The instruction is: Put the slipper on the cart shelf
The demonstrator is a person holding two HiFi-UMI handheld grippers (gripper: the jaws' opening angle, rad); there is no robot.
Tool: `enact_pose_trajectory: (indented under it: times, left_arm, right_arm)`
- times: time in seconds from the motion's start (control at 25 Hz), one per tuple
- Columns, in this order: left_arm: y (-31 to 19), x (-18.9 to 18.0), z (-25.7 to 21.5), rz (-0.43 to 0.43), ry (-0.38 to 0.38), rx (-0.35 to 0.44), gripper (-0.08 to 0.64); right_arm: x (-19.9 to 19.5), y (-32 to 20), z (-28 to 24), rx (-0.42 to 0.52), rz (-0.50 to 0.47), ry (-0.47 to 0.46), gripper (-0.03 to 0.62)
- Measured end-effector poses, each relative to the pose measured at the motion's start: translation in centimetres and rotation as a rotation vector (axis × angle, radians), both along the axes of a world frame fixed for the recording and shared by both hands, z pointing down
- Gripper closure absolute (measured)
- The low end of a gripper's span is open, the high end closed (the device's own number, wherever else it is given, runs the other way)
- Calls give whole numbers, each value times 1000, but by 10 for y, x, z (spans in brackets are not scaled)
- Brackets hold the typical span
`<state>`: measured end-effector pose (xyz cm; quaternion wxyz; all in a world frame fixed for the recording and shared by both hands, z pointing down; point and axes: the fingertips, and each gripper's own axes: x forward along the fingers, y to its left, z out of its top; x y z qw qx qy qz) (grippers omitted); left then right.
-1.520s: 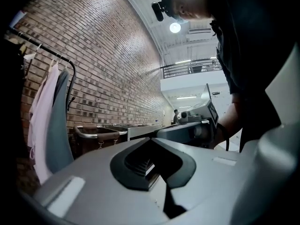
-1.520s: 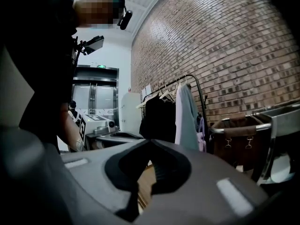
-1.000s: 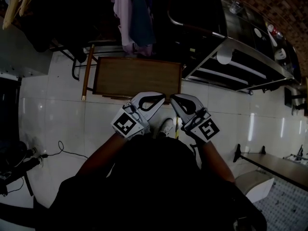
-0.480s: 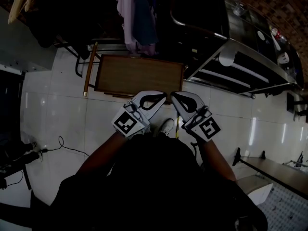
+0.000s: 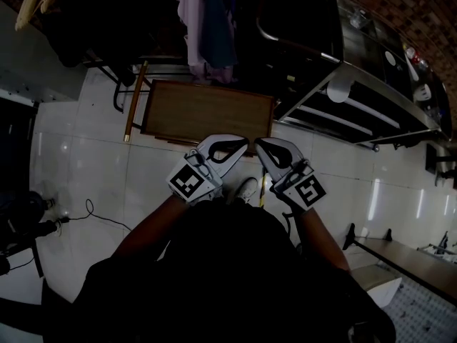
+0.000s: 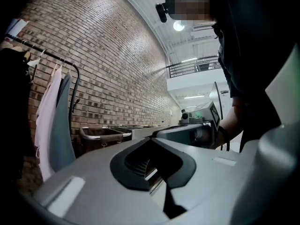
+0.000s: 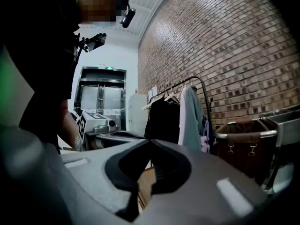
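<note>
Readiness is what the pose suggests. The left gripper (image 5: 241, 143) and the right gripper (image 5: 260, 146) are held side by side just in front of the person's chest, with their tips angled toward each other and nearly touching. This is probably a neutral carry, so that neither knocks anything. Each gripper's own view shows its two jaws pressed tip to tip with nothing between them.

On the floor (image 5: 93, 156) directly below, just near of the wooden platform (image 5: 207, 113), lies a pale shoe shape (image 5: 247, 189). It may be the slipper or the person's own foot; I cannot tell which. The steel cart (image 5: 357, 102) stands at the far right, well apart from that shape. Garments (image 5: 207, 27) hang at the far side. Nothing is lifted yet, so the task looks unstarted.
</note>
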<state>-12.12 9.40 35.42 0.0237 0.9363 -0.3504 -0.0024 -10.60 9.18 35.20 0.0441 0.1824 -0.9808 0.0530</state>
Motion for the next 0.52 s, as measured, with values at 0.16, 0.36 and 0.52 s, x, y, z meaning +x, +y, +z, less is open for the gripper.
enact_pose_trajectory:
  times: [0.16,0.36,0.52]
  left_arm:
    - [-4,0,1,-1,4,4,557]
    - [-11,1,2,6,1,1,557]
    - [-16,1,3,7,-3,-2,557]
  right_arm:
    - [0,-4,1,0,7,-1,591]
    - [3,-11,1,-1,27,-7,591]
    - [3,-16,2,-1,28,-7,591]
